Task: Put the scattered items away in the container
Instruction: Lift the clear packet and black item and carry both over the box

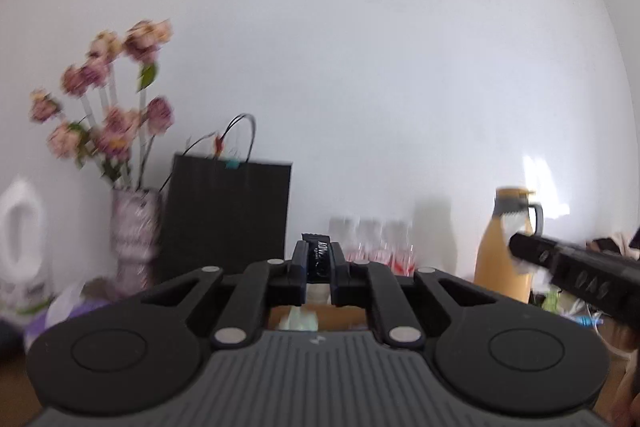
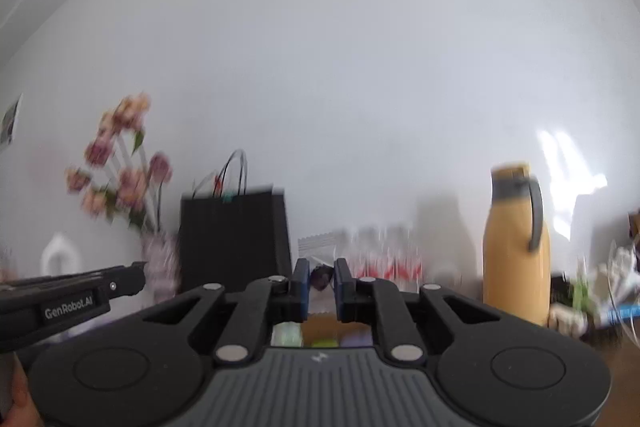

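Note:
My left gripper (image 1: 319, 261) points level and is shut on a small black wrapped bar (image 1: 318, 255) that stands up between the pads. My right gripper (image 2: 321, 277) is shut on a clear packet (image 2: 318, 247) with a serrated top edge and a dark piece inside. Each gripper shows in the other's view: the right one (image 1: 516, 247) at the right with a bit of white packet at its tip, the left one (image 2: 141, 270) at the left. Low between the fingers lies a brown box (image 1: 344, 317) with pale items inside, mostly hidden by the gripper bodies.
Against the white wall stand a vase of pink flowers (image 1: 136, 227), a black paper bag (image 1: 228, 215), several glasses with red print (image 1: 376, 247) and a yellow jug with a grey handle (image 1: 506, 251). A white bottle (image 1: 20, 235) is at the far left, clutter (image 2: 592, 291) at the right.

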The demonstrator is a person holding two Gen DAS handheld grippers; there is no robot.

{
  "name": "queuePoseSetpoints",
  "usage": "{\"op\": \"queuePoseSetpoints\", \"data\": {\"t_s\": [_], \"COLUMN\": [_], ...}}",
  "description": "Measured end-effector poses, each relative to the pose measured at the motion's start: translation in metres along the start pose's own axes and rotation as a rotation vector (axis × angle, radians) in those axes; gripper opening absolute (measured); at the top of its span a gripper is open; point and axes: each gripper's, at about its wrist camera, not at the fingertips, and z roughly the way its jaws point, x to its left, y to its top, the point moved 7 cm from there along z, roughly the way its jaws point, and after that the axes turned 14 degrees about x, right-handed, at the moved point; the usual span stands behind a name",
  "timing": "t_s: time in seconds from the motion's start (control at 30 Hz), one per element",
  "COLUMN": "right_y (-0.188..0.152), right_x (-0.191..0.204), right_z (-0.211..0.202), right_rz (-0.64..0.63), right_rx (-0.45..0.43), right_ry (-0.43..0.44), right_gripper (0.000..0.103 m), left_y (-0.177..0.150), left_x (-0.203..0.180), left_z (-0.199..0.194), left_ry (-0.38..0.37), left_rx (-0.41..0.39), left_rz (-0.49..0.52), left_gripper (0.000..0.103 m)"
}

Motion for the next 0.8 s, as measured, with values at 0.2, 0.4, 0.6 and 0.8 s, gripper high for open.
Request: {"op": "queuePoseSetpoints", "data": {"t_s": [0.2, 0.4, 0.6, 0.8], "right_y": [0.104, 0.059, -0.031, -0.059], "right_x": [-0.037, -0.051, -0.059, -0.072], "right_z": [0.118, 0.238, 0.279, 0.288], "right_rz": [0.028, 0.011, 0.008, 0.073], "right_rx": [0.429, 1.016, 1.241, 1.334], "right_ry": [0.123, 0.164, 0.116, 0.08], "right_gripper": [0.011, 0.011, 0.011, 0.021], "left_y": [0.06, -0.007, -0.085, -0.069], "left_x": [-0.016, -0.036, -0.037, -0.016], "left_z": [0.147, 0.254, 0.288, 0.291], "left_ry": [-0.262, -0.231, -0.273, -0.249], "left_rx": [0.603, 0.936, 1.135, 1.115], "left_rz": [-0.069, -0.067, -0.154, -0.174], "left_gripper": [0.011, 0.011, 0.017, 0.046]}}
